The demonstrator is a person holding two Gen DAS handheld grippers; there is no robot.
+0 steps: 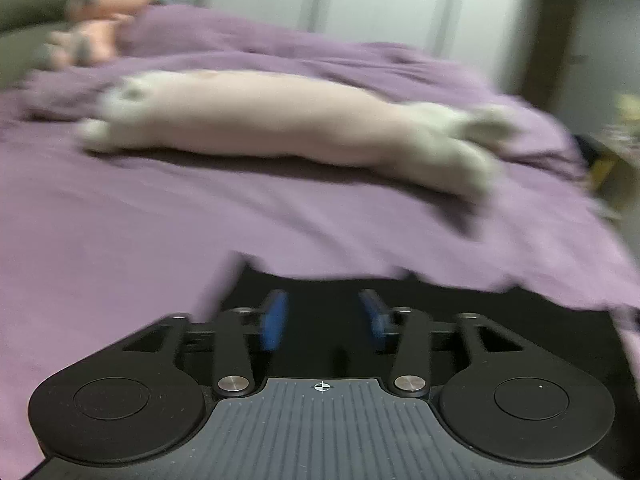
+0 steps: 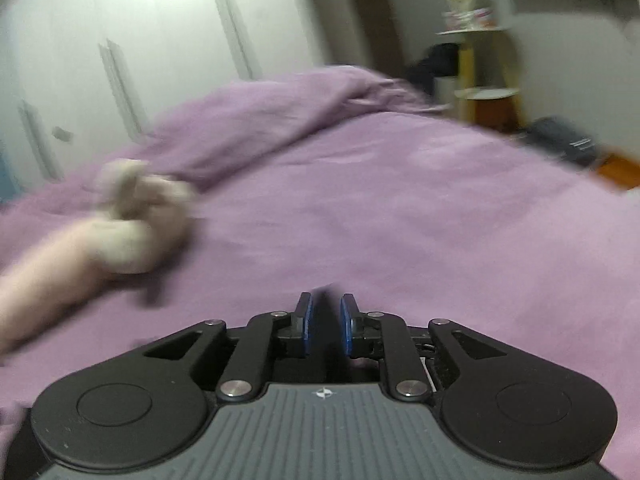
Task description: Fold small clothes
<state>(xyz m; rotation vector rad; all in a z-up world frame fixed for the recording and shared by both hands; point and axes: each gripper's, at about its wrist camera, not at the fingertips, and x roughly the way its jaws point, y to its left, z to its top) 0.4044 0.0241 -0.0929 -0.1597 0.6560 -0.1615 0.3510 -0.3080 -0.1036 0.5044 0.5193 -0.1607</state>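
Both views are smeared by motion blur. In the left wrist view, the left gripper (image 1: 323,318) is hovering with its blue pads (image 1: 274,320) spread apart, and a black garment (image 1: 320,344) is lying directly under and between them; whether the pads are touching the cloth cannot be told. This dark cloth is resting at the near edge of the purple bedspread (image 1: 120,240), running off toward the right edge of that view. Further up the bed a long pale plush toy (image 1: 280,124) is lying across the spread, and a pink plush figure (image 1: 104,20) is sitting near the far left corner; the right view is not showing that figure.

In the right wrist view, the right gripper (image 2: 326,324) is holding its blue pads (image 2: 347,326) close together with a narrow gap between them, and something dark is showing in that gap, too blurred to name. The pale toy (image 2: 132,220) is appearing at the left side there, on the bedspread (image 2: 400,220). Only this view is showing the small tiered shelf (image 2: 476,60) beyond the far right corner of the bed, and white wardrobe doors (image 2: 160,40) behind.
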